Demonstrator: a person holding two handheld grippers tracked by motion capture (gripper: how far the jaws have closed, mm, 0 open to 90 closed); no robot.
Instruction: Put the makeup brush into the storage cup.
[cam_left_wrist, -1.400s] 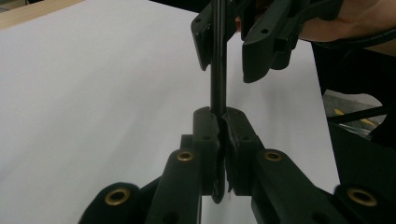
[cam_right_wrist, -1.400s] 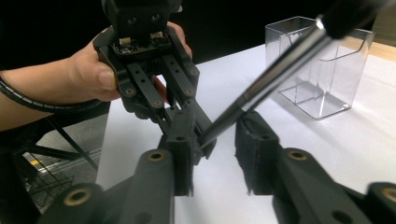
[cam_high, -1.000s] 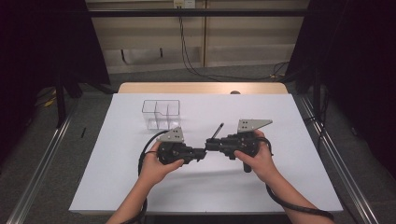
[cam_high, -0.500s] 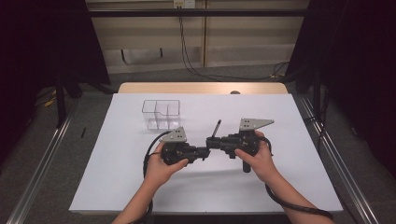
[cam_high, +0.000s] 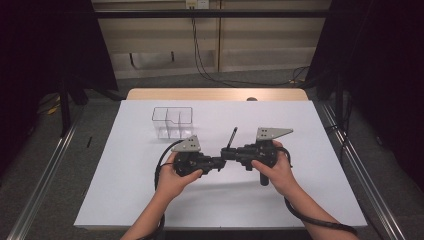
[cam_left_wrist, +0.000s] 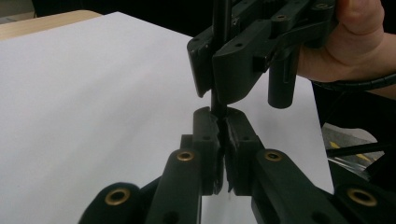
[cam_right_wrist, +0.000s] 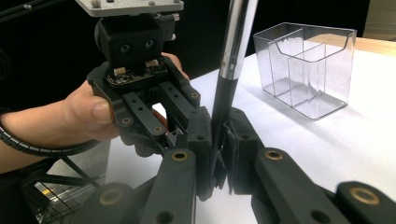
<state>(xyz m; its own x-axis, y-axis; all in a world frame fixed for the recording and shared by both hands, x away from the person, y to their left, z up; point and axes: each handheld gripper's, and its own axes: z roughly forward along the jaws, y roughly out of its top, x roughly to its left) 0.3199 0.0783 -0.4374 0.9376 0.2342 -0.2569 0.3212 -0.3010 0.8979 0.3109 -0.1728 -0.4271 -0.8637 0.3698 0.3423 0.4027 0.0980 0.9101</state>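
Being pinched by both at once, the pen (cam_high: 232, 138) is standing tilted above the bench (cam_high: 125, 175): the left hand-held gripper (cam_high: 219, 162) is clamping its lower tip, the right hand-held gripper (cam_high: 226, 153) its barrel. Slipping is being risked if either pulls off-axis. The tip is being hidden between pads; the clear organiser (cam_high: 172, 121) is sitting well apart.

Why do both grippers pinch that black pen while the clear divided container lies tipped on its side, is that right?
One thing is off: the clear divided container stands upright on the white table, open top up, as the right gripper view shows. The rest holds: left gripper and right gripper both pinch the black pen.
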